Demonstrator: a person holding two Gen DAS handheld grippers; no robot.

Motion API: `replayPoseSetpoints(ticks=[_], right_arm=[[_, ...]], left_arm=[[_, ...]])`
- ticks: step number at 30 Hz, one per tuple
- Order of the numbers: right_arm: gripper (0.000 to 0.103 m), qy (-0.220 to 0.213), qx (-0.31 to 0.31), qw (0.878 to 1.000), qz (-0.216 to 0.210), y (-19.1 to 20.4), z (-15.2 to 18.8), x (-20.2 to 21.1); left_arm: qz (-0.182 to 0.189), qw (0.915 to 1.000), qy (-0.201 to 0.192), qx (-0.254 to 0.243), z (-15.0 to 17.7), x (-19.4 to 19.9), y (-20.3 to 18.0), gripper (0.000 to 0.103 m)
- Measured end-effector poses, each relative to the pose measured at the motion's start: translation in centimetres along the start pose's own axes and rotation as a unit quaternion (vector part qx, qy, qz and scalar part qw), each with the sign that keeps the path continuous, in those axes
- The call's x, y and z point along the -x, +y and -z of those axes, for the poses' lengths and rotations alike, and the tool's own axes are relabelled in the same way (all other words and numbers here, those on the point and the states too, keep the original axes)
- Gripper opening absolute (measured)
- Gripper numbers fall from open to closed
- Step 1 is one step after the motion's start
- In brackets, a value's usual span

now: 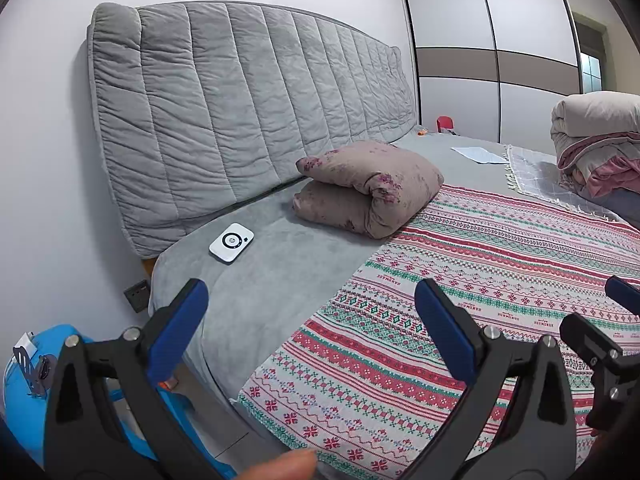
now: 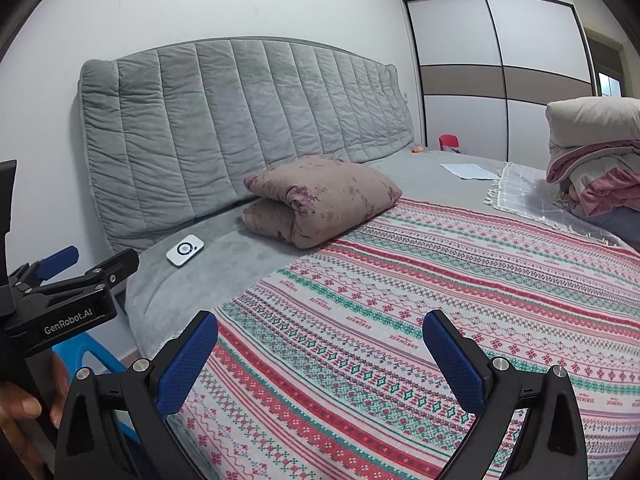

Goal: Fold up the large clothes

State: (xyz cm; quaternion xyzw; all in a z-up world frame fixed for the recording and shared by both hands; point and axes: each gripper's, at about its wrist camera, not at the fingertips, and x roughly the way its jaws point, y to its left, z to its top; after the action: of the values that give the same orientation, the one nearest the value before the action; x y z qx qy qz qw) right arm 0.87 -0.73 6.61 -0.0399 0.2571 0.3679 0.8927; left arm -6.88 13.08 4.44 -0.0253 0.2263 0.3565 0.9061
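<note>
Bed point(image 1: 280, 264): grey cover, padded headboard point(image 2: 240, 120) well ahead of both grippers
Patterned blanket point(image 2: 440, 300): red, green and white bands, lay spread flat across the bed, directly under and ahead of both grippers; no fold showed in it
Clothes pile point(image 2: 596, 168): cream and pink bundle, heaped far ahead and to the right of the right gripper, roughly stacked, resting on a grey fringed cloth point(image 2: 528, 192)
Folded pillow point(image 1: 372, 188): doubled over, ahead of the left gripper, its near edge on the blanket
White device point(image 1: 231, 243): small, flat on the grey cover, ahead and left of the left gripper
Left gripper point(image 1: 312, 320): jaws stood wide apart, holding nothing, hovering above the blanket's near edge
Right gripper point(image 2: 320, 352): jaws likewise spread, nothing between them, over the blanket
Progress: judged open either way; the flat working surface and free grippers fit a garment yet to be fetched from the pile, or one already folded and stacked there
</note>
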Motion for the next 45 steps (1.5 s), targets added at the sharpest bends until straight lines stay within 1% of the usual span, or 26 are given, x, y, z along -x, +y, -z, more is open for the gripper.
replayPoseSetpoints(ticks=[26,45], right_arm=[[0.103,0.004,0.014,1.0,0.008,0.43,0.26,-0.1],[0.103,0.007,0.015,1.0,0.011,0.41,0.27,-0.23]], left_arm=[[-0.005,0.9998,0.001,-0.021,-0.18,-0.06,-0.65,0.103],[-0.005,0.9997,-0.001,-0.023,-0.22,-0.11,-0.67,0.103]])
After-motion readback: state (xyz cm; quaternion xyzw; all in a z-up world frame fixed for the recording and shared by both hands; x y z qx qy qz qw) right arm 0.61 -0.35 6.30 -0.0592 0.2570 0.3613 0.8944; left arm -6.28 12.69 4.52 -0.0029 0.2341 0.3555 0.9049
